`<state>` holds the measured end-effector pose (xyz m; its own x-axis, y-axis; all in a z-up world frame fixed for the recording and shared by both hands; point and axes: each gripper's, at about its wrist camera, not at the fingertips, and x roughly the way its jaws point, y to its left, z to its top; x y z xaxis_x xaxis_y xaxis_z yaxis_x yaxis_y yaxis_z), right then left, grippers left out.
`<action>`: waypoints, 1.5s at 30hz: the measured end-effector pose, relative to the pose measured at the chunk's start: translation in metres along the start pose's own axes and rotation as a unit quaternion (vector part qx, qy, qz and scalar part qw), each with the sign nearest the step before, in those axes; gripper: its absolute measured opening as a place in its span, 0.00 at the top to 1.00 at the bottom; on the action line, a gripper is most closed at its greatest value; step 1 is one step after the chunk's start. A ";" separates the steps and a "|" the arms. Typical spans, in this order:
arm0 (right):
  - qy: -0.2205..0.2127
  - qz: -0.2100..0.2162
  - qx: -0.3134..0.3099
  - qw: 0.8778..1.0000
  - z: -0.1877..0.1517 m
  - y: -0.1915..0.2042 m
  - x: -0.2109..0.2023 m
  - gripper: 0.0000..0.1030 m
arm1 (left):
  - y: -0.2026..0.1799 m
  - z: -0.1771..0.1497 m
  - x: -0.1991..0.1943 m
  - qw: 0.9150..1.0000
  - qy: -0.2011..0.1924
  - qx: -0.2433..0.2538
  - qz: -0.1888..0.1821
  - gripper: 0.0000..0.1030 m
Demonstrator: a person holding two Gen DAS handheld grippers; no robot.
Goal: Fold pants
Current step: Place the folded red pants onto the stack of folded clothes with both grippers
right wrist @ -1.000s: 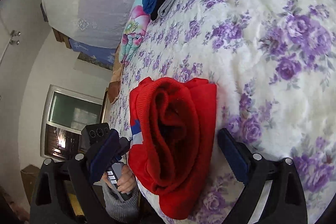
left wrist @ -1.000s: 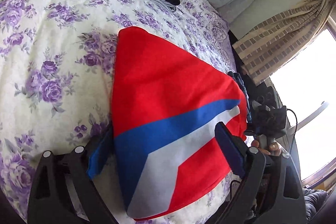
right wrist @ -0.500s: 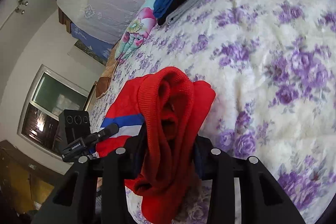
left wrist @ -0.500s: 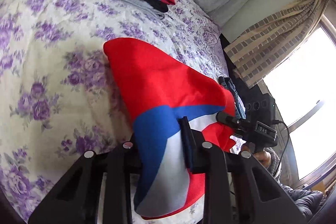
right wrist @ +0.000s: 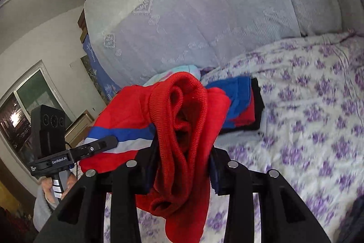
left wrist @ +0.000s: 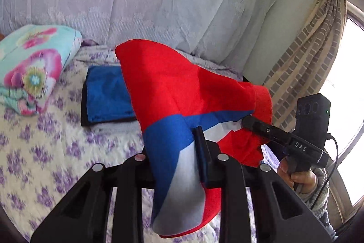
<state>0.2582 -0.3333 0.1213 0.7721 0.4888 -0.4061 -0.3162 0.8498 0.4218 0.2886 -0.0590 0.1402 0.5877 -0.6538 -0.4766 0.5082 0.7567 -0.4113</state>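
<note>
Lifted clear of the purple-flowered bedspread [left wrist: 45, 152] since a second ago, the folded red knit pants with blue and white stripes [left wrist: 182, 95] hang between my left gripper [left wrist: 179, 165] and right gripper [right wrist: 184, 165], both clenched on them after just closing, and the folded stack of blue, red and black clothes [left wrist: 107, 97], probably the drop spot, lies ahead.

pants [left wrist: 177, 92] above bed [left wrist: 45, 152], clothes stack [left wrist: 107, 97] behind
</note>
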 end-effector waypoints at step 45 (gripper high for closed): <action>-0.041 -0.144 -0.082 0.985 0.048 -0.108 0.262 0.84 | 0.158 0.038 0.231 0.989 0.018 -0.061 0.133 0.34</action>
<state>0.5216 -0.3061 0.0083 0.8828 0.2104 -0.4199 -0.1568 0.9748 0.1588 0.5283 -0.0907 -0.0055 0.6670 -0.4324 -0.6068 0.2573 0.8979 -0.3571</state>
